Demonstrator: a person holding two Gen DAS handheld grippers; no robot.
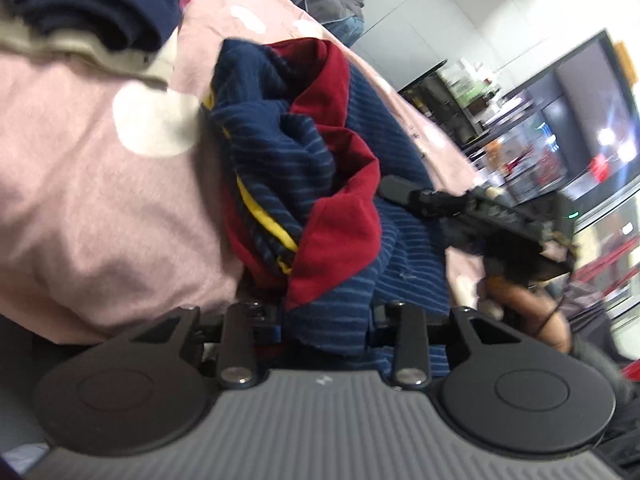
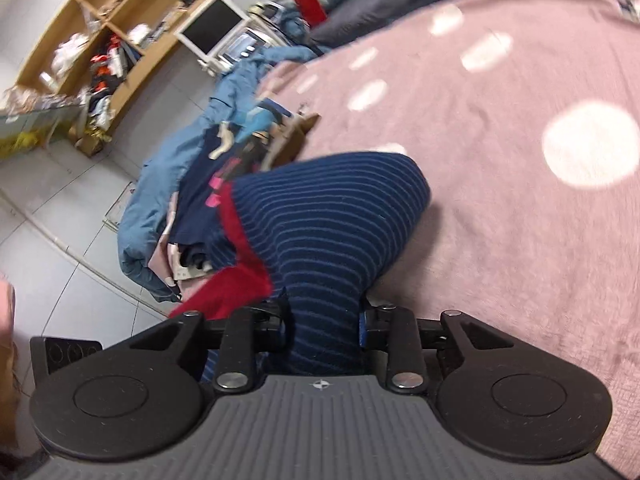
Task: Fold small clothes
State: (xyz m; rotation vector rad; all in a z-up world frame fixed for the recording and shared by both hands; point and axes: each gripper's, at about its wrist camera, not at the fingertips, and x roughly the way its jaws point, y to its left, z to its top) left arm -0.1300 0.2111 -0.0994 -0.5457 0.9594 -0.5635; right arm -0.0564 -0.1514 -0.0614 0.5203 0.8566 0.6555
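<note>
The navy-blue striped knit garment with red panels and yellow trim (image 1: 304,168) lies bunched on the pink bedcover with white dots (image 1: 100,200), which serves as the reference surface.

Left tongs (image 1: 326,320): the two fingers are clenched on a fold of the striped garment, at the garment's near edge. The fabric fills the gap between them and rises in a crumpled mound beyond.

Right tongs (image 2: 324,320): the two fingers are clenched on another striped section of the same garment (image 2: 320,232). The cloth runs up from the grip in a rounded hump above the bedcover (image 2: 520,208).

In the left wrist view, the right tongs (image 1: 404,192) sit at the garment's right side, held by a hand (image 1: 532,312).

A stack of folded dark navy and cream clothes (image 1: 92,12) rests at the far left of the bedcover. A heap of blue and mixed clothes (image 2: 208,168) lies off the bedcover's left edge, above the tiled floor (image 2: 60,240).
</note>
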